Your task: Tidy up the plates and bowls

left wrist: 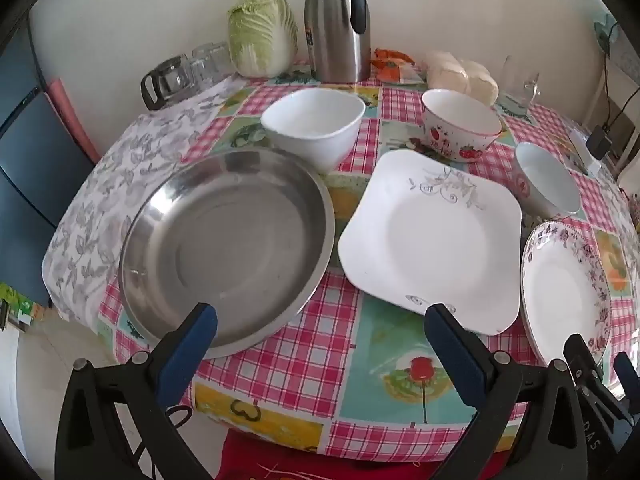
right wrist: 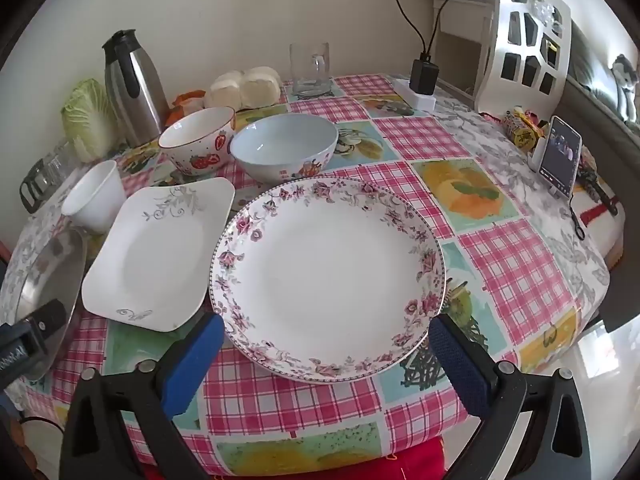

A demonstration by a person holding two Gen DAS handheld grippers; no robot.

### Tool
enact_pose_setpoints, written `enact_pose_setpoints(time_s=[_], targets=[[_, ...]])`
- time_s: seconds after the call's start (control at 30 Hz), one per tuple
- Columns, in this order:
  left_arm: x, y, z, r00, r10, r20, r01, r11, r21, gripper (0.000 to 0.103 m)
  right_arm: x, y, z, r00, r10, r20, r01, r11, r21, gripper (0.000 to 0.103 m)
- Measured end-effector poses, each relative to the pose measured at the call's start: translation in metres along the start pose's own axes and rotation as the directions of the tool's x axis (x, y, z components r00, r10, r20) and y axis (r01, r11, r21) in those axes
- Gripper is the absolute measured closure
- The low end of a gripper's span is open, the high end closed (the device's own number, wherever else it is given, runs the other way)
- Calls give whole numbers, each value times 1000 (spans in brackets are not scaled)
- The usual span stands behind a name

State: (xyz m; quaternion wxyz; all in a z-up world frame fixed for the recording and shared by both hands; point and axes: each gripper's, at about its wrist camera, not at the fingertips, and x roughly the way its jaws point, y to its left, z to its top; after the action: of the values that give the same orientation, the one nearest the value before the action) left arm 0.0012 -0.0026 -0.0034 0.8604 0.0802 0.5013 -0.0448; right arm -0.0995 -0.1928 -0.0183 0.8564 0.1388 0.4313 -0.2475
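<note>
Both my grippers, left (left wrist: 320, 320) and right (right wrist: 326, 332), hang spread and empty; nothing stacked yet, so next I grip the floral plate (right wrist: 328, 276) rim.

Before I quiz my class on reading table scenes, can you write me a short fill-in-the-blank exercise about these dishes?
1. The plate rimmed with pink flowers is ____ in shape.
2. The bowl beside the pale blue bowl is painted with ____.
3. The pan left of the square plate is made of ____.
4. Both the left gripper and the right gripper have their jaws ____.

Missing words: round; strawberries; metal; open
</note>
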Motion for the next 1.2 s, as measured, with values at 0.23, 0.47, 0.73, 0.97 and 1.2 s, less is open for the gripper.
enact_pose_setpoints(time_s=[0.23, 0.47, 0.73, 0.97, 1.2], targets=[[12, 1, 1, 1000, 1, 1, -1, 1000, 19, 0, 3, 5, -2, 999, -21, 26, 22, 999, -42, 0], [5, 14, -2, 999, -31, -9, 30, 994, -108, 0, 7, 2, 1, 1000, 8, 2, -8, 1000, -16, 0], [3, 17, -3, 996, -94, -6, 92, 985, -144, 0, 10, 2, -1, 999, 41, -12, -41, 999, -14, 0], [3, 20, -3, 994, -108, 10, 108, 980, -165, 0, 13, 2, -3, 998, 58, -27, -58, 998, -8, 0], [1, 17, -3, 992, -125, 17, 126, 982, -139, 0, 13, 4, -4, 998, 62, -33, -62, 998, -15, 0]])
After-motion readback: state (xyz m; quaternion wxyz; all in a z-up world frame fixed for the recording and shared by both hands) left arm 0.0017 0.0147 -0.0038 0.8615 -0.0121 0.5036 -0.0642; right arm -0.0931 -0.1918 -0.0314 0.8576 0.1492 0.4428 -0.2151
